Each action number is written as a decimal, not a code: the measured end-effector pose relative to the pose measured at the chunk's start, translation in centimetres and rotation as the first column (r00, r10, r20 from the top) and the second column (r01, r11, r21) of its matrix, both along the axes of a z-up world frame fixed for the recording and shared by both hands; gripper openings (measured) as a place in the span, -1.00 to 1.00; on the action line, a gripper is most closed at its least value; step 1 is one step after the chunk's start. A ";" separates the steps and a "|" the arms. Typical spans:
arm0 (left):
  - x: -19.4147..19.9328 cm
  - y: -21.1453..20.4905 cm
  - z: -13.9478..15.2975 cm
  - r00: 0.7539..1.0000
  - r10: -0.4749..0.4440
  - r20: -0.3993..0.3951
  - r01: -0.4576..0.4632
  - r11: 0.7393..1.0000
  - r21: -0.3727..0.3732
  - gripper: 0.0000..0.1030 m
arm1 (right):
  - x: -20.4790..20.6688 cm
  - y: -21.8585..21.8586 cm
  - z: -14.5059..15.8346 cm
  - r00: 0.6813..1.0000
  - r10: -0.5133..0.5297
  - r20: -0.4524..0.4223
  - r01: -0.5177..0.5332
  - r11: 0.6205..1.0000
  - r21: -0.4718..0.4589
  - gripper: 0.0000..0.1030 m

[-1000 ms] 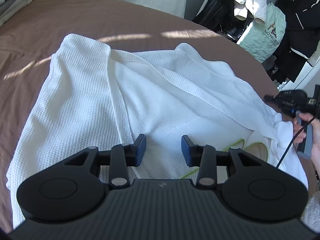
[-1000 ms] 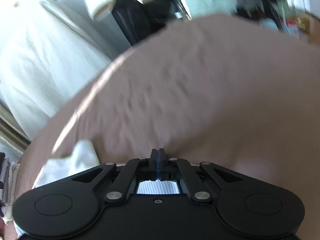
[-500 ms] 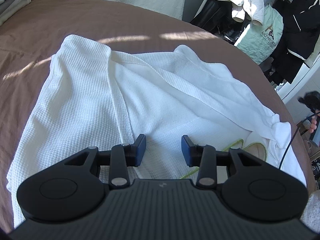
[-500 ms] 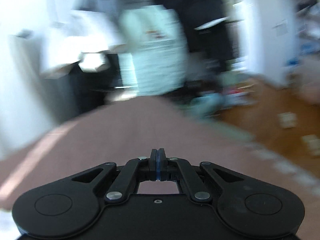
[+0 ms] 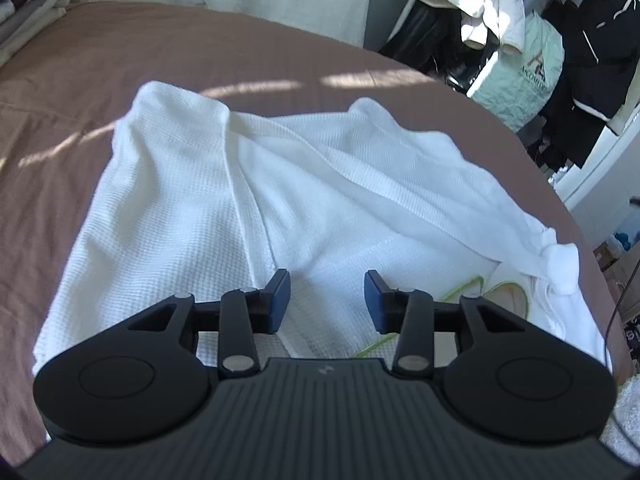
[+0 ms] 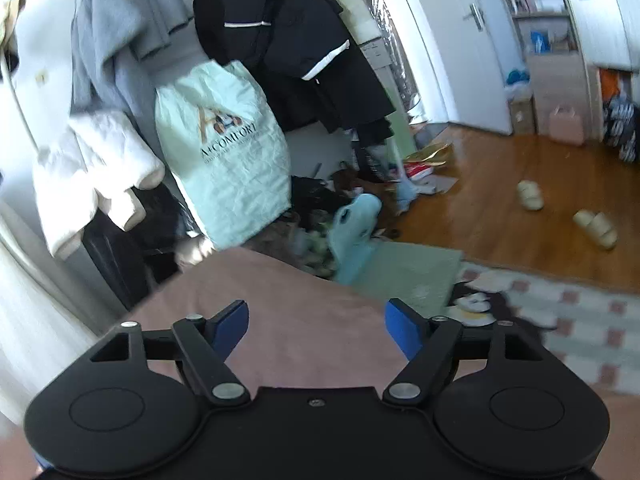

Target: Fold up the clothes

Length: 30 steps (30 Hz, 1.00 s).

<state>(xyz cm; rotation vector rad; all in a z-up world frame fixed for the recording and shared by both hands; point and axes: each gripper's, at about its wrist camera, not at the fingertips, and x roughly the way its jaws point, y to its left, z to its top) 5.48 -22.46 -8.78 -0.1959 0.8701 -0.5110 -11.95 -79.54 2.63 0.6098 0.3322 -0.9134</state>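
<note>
While jaws opening, right gripper (image 6: 316, 326) empty above bedspread (image 6: 304, 320).

Sunlit brown bed (image 5: 120, 60) — wooden floor (image 6: 500, 208), white door (image 6: 452, 40).

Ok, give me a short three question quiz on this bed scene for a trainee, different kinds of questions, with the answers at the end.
1. True or false: the left hand-held gripper is clamped on the white garment.
2. What lies between the pads of the right hand-held gripper? A) a sleeve B) nothing C) a slipper
3. Fill in: the white garment lies on a ____ bed cover.

Key
1. False: its jaws stand apart above the cloth, gripping nothing.
2. B: the jaws are opening, with only bed cover beyond them.
3. Brown.
</note>
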 end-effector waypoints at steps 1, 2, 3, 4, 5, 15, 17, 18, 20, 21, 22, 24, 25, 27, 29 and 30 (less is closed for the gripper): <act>0.0 0.2 0.2 1.000 0.010 0.002 -0.010 1.000 0.003 -0.21 | 0.2 0.2 -0.4 1.000 0.013 -0.019 -0.013 1.000 0.023 0.57; 0.0 0.4 0.3 1.000 0.021 0.003 -0.021 1.000 0.004 -0.21 | 0.4 0.5 -0.9 0.999 0.027 -0.037 -0.025 0.999 0.046 0.57; -0.1 0.7 0.5 1.000 0.031 0.005 -0.031 1.000 0.001 -0.21 | 0.6 0.7 -1.3 0.998 0.038 -0.042 -0.035 0.996 0.081 0.57; 0.0 0.9 0.7 0.999 0.040 0.007 -0.040 0.999 -0.002 -0.21 | 0.4 1.0 -1.7 0.998 0.055 -0.016 -0.052 0.990 0.130 0.57; 0.1 1.2 0.9 0.999 0.048 0.009 -0.048 0.999 -0.002 -0.21 | 0.3 1.5 -1.9 0.994 0.103 0.025 -0.106 0.979 0.172 0.57; 1.8 2.3 2.2 0.996 0.092 0.000 -0.092 0.996 -0.015 -0.21 | 3.2 12.9 -5.7 0.618 0.732 0.286 -0.769 0.489 0.412 0.56; 1.7 2.4 1.9 0.995 0.097 -0.016 -0.097 0.995 -0.004 -0.21 | 3.6 14.6 -5.2 0.584 0.792 0.178 -0.786 0.497 0.369 0.56; 1.6 2.5 1.8 0.995 0.099 -0.024 -0.099 0.995 0.002 -0.21 | 3.8 15.5 -5.0 0.565 0.816 0.121 -0.794 0.499 0.347 0.56; 1.0 2.5 1.2 0.996 0.077 -0.048 -0.079 0.997 -0.027 -0.16 | 4.6 15.4 -5.4 0.537 0.841 0.071 -0.797 0.477 0.372 0.56; 0.5 2.2 0.6 0.997 0.042 -0.068 -0.046 0.997 -0.057 -0.05 | 5.1 15.2 -6.0 0.518 0.853 0.062 -0.793 0.452 0.408 0.56; 0.2 1.7 0.1 0.996 0.006 -0.086 -0.013 0.997 -0.073 0.02 | 5.4 15.4 -6.9 0.487 0.872 0.055 -0.788 0.411 0.458 0.56; 0.2 0.3 -0.4 0.997 -0.027 -0.079 0.024 0.999 -0.039 0.20 | 6.4 16.3 -8.4 0.437 0.899 0.007 -0.772 0.371 0.517 0.56; 0.5 -0.5 -0.6 0.997 -0.037 -0.067 0.036 0.999 -0.018 0.21 | 7.0 17.0 -9.0 0.416 0.909 -0.026 -0.767 0.366 0.528 0.56; 2.0 -1.5 -0.9 0.996 -0.045 -0.073 0.043 0.999 -0.031 0.09 | 8.3 18.2 -9.3 0.388 0.918 -0.088 -0.786 0.379 0.489 0.53; 3.9 -2.1 -1.1 0.994 -0.046 -0.100 0.039 0.996 -0.076 -0.23 | 9.7 18.7 -9.0 0.395 0.913 -0.100 -0.818 0.399 0.415 0.43; 4.8 -2.5 -1.0 0.993 -0.051 -0.106 0.042 0.995 -0.090 -0.52 | 10.4 18.8 -8.8 0.407 0.909 -0.092 -0.833 0.411 0.371 0.35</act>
